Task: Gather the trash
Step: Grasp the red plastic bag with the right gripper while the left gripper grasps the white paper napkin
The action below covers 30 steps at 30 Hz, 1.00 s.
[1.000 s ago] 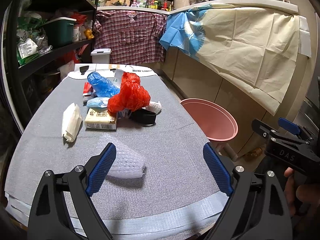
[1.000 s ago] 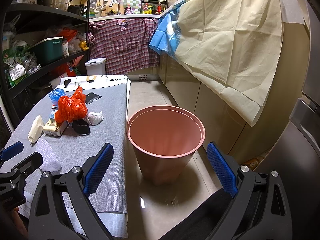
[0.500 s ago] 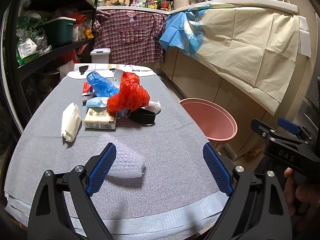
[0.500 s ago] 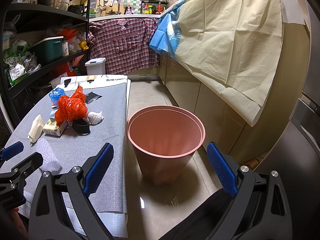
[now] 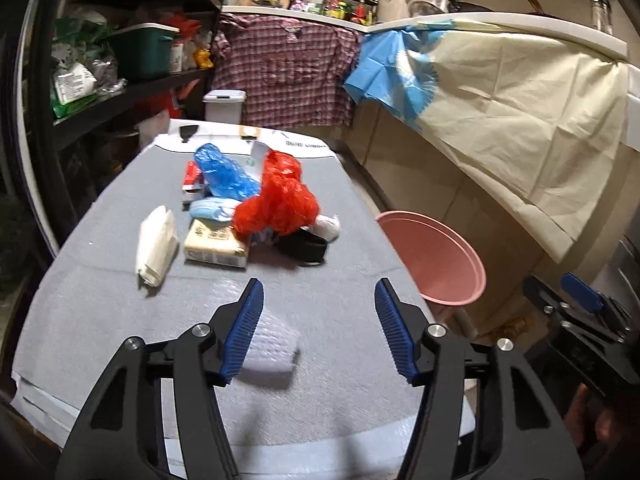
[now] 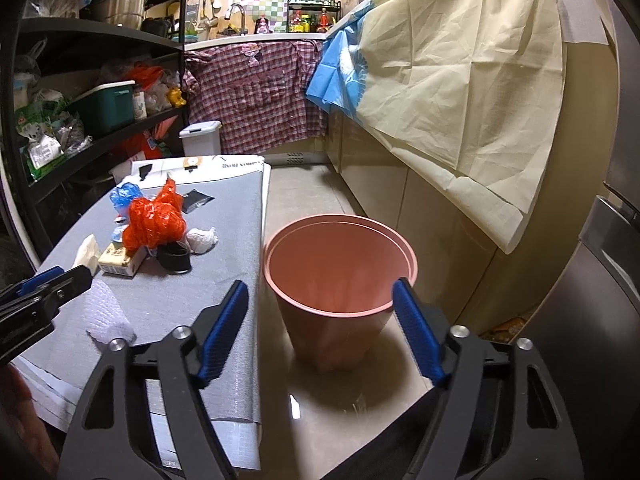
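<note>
Trash lies on a grey-covered table (image 5: 100,304): a white bubble-wrap piece (image 5: 272,346) nearest me, a red plastic bag (image 5: 280,202), a blue bag (image 5: 226,174), a beige carton (image 5: 216,246), a folded white wrapper (image 5: 156,244), a black ring (image 5: 304,248) and a white wad (image 5: 328,226). A pink bin (image 6: 340,276) stands on the floor right of the table. My left gripper (image 5: 318,328) is open and empty, just above the bubble wrap. My right gripper (image 6: 320,332) is open and empty, in front of the bin.
Dark shelves (image 6: 100,68) full of goods line the left side. Counters draped with a cream and blue sheet (image 6: 460,80) and a checked shirt (image 6: 256,92) bound the right and back. A small white bin (image 6: 200,136) stands behind the table. A steel fridge (image 6: 608,280) is at right.
Both grippers' jaws have narrowed but stay open. The left gripper has shifted a little forward over the bubble wrap. The trash has not moved.
</note>
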Available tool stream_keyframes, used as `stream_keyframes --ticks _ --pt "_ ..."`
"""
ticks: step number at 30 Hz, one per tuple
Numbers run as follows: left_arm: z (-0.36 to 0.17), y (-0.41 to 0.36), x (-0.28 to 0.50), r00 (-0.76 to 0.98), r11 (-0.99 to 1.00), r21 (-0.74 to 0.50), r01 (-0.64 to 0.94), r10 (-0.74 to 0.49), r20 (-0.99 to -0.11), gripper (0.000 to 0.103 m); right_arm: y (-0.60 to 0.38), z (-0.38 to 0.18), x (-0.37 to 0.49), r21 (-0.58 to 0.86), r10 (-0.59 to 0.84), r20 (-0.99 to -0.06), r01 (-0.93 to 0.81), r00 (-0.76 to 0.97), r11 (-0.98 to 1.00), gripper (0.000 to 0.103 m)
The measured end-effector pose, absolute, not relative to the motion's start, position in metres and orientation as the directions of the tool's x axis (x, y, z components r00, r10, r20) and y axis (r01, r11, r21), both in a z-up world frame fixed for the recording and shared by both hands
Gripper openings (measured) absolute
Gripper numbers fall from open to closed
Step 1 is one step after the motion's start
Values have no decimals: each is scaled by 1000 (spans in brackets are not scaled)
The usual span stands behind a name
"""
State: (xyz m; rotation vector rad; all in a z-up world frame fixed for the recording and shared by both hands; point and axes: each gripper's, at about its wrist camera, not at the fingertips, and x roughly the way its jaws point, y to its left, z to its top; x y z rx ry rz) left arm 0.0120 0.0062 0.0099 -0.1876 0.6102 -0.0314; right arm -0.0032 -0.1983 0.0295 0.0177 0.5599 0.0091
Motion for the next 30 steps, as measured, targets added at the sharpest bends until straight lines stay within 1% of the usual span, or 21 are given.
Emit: stream_keyframes --ticks 3,4,5,6,8,10,11,19,26,27,28,30 --pt "6 14 16 815 981 -186 -56 -62 -576 52 -196 31 -1 45 55 -525 -37 849 998 58" --pt "5 18 17 815 980 -185 -67 -53 -577 49 -194 31 0 60 77 -524 -54 848 997 53" --pt "4 21 18 815 980 -186 -77 -46 -578 48 -192 31 3 81 107 -524 -76 845 994 47" --pt "3 24 20 813 979 -189 -82 -44 -580 48 -189 30 6 95 130 -524 -94 842 991 45" --pt "1 30 23 811 976 -196 -92 -41 -584 48 -181 27 16 108 169 -537 -131 827 986 36" --pt "-2 34 28 809 977 -181 -109 -19 -587 43 -172 24 25 123 204 -547 -163 812 979 30" --pt "-3 36 30 808 977 -176 -117 -9 -589 43 -166 23 31 137 229 -550 -183 803 973 29" --pt "-8 62 46 803 968 -151 -198 72 -592 43 -115 23 72 141 319 -541 -290 778 946 30" --pt "-16 89 55 782 949 -128 -289 157 -603 43 -75 13 110 145 371 -556 -353 744 924 30" --pt "-17 94 56 779 946 -124 -301 168 -605 43 -70 11 114 145 376 -560 -360 738 922 31" --pt "-19 98 57 773 942 -121 -314 180 -608 43 -65 9 118 145 381 -566 -366 731 919 34" --pt "-22 105 60 761 934 -123 -336 192 -619 43 -55 5 126 144 389 -578 -380 717 914 34"
